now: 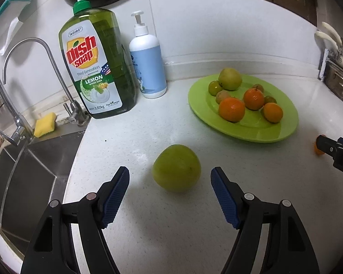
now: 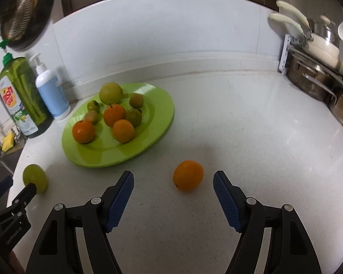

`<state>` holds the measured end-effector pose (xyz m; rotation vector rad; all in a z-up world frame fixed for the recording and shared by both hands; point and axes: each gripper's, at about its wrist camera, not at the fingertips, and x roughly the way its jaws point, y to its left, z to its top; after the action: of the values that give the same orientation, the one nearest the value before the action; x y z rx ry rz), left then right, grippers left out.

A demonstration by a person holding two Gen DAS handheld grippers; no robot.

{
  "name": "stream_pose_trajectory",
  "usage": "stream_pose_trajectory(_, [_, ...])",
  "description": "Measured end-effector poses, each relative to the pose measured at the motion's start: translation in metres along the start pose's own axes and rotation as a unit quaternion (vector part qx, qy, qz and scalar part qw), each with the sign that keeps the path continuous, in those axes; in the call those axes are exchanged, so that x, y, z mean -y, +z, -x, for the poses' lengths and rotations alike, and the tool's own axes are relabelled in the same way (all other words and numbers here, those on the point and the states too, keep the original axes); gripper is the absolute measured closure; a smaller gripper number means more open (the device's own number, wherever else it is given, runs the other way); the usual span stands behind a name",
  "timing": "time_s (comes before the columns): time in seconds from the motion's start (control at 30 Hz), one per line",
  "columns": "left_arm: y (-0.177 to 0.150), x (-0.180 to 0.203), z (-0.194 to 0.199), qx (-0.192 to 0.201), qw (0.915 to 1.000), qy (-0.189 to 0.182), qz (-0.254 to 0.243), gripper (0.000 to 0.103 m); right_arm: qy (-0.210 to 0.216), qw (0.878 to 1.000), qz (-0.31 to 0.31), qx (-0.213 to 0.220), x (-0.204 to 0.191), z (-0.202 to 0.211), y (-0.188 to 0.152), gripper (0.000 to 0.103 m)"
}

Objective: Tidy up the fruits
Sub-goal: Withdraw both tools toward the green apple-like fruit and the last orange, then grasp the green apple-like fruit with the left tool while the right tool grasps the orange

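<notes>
Both grippers stand with jaws spread wide and nothing between the pads. The left gripper (image 1: 170, 174) faces a loose green fruit (image 1: 176, 167) on the white counter (image 1: 130, 137), the fruit sitting just ahead of the gap, apart from both pads. The right gripper (image 2: 173, 179) faces a loose orange (image 2: 188, 175) in the same way, near the fingertips but not touching them. The green plate (image 1: 258, 132) lies farther back, already holding a large green fruit (image 1: 229, 78), three oranges and several small greenish ones.

The main risk is rolling. Both loose fruits are round and sit on a smooth counter, so a pad that meets one off-centre would likely nudge it away rather than trap it. The green fruit lies near the counter's left edge, where the sink (image 1: 29, 171) drops away; a push to the left could send it in. A hard squeeze could also pop either fruit out forward.

The plate is crowded toward its far side, so a fruit set down among the others could knock them about or roll them off the shallow rim; the near part is bare and looks safer.

Around this, the dish soap bottle (image 1: 96, 66) and a white pump bottle (image 1: 148, 64) stand far left by the tap (image 1: 45, 68), with a yellow sponge (image 1: 44, 124) beside the sink. Pots (image 2: 317, 77) sit far right. None of these blocks the path to the plate.
</notes>
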<state>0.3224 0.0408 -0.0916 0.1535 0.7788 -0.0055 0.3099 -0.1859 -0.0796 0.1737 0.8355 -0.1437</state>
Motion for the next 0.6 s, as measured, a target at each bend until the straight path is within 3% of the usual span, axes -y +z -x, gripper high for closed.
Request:
stream_pose_trajectory(0.3, [0.002,0.004,-0.016,-0.016,0.9999,-0.005,-0.005,0.035,-0.019,0.999,-0.022,-0.019,0.009,-0.017,0.003,0.036])
stream_pose_trajectory(0.4, [0.003,0.006,-0.019,-0.016,0.9998,-0.003,-0.009,0.039,-0.022,0.999,-0.023,-0.029,0.010,-0.023,0.003,0.045])
stream_pose_trajectory(0.6, [0.005,0.006,-0.025,-0.021,0.9997,-0.003,-0.009,0.048,-0.013,0.999,-0.025,-0.045,0.012,-0.031,0.002,0.052])
